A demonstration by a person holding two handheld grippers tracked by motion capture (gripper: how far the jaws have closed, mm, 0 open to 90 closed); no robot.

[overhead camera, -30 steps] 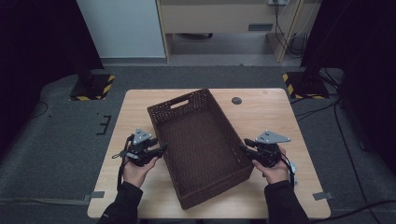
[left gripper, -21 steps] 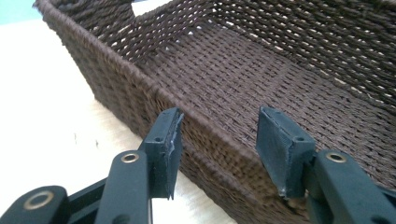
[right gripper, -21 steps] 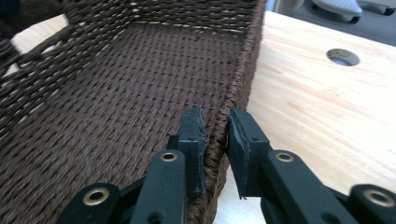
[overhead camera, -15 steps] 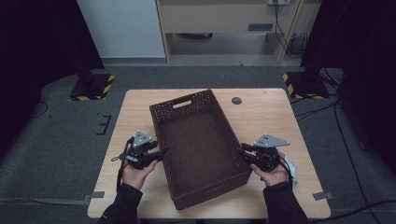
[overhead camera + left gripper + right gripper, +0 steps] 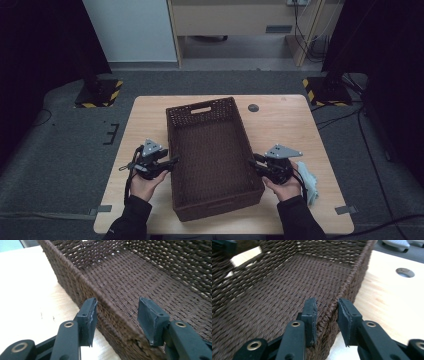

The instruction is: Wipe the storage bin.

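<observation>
The woven basket [image 5: 212,160] looks light, stiff, grippy; best taken by its long rims; left gripper [image 5: 116,320] straddles one, jaws having just opened wider; right gripper [image 5: 327,320] straddles the other narrowly, jaws having just closed further.

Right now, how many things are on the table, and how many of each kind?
Brown woven basket: 1
Grippers, left and right, one at each long side of the basket: 2
Pale cloth by the right hand: 1
Total: 4
</observation>
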